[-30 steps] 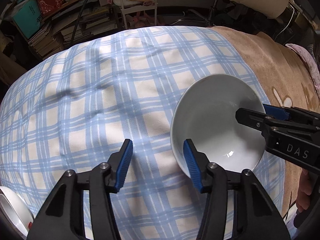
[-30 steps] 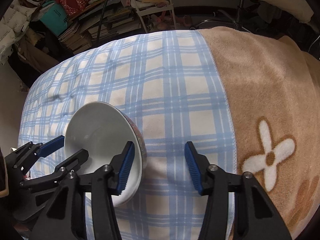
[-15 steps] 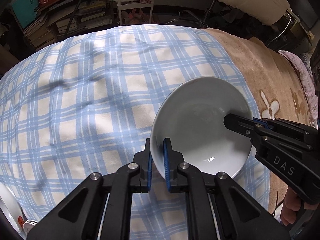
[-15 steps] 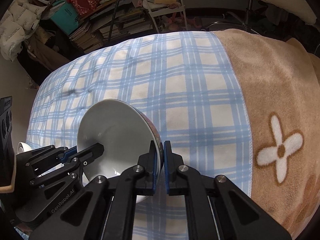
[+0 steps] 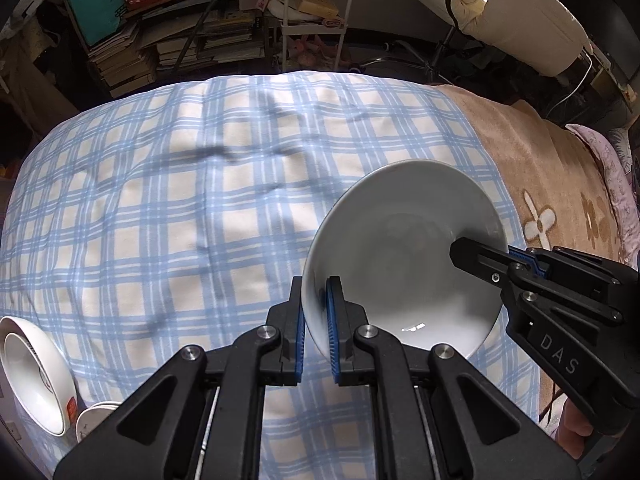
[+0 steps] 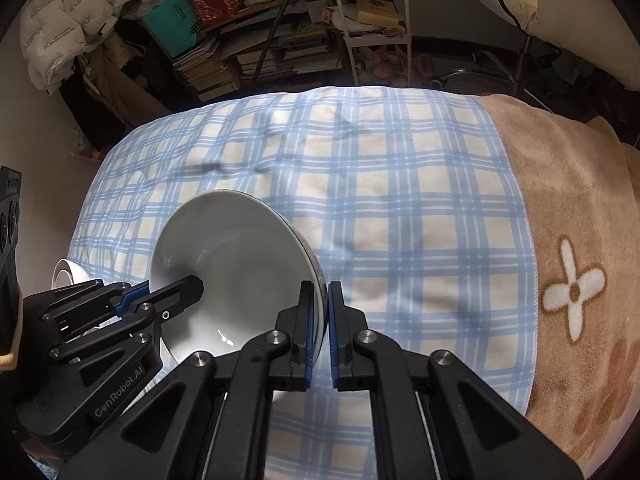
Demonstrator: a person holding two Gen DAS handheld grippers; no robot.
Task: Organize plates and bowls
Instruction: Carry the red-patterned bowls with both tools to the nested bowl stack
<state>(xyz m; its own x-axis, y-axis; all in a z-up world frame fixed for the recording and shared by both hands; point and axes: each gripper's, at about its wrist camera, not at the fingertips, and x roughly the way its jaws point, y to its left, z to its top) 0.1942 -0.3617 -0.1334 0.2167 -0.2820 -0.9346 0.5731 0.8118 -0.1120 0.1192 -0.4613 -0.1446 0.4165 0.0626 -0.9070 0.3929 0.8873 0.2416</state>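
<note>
A large white bowl (image 5: pixel 400 248) hangs tilted above the blue plaid cloth (image 5: pixel 180 208), held by its rim on two sides. My left gripper (image 5: pixel 315 285) is shut on the bowl's left rim, one blue pad inside and one outside. My right gripper (image 6: pixel 320 289) is shut on the opposite rim of the same bowl (image 6: pixel 240 256), whose outer wall shows a coloured pattern. Each view also catches the other gripper: the right gripper (image 5: pixel 500 251) at the bowl's right edge, the left gripper (image 6: pixel 156 292) at its left edge.
A white bowl with printed marks (image 5: pixel 32 364) and a small white dish (image 5: pixel 96 416) lie at the cloth's near left corner; that bowl's rim (image 6: pixel 64 272) shows behind the left gripper. A brown flowered blanket (image 6: pixel 572 300) covers the right side. Cluttered shelves (image 5: pixel 180 32) stand beyond.
Both grippers went from open beside the bowl's rim to shut on it. The bowl has since risen off the cloth and shifted with both hands.
</note>
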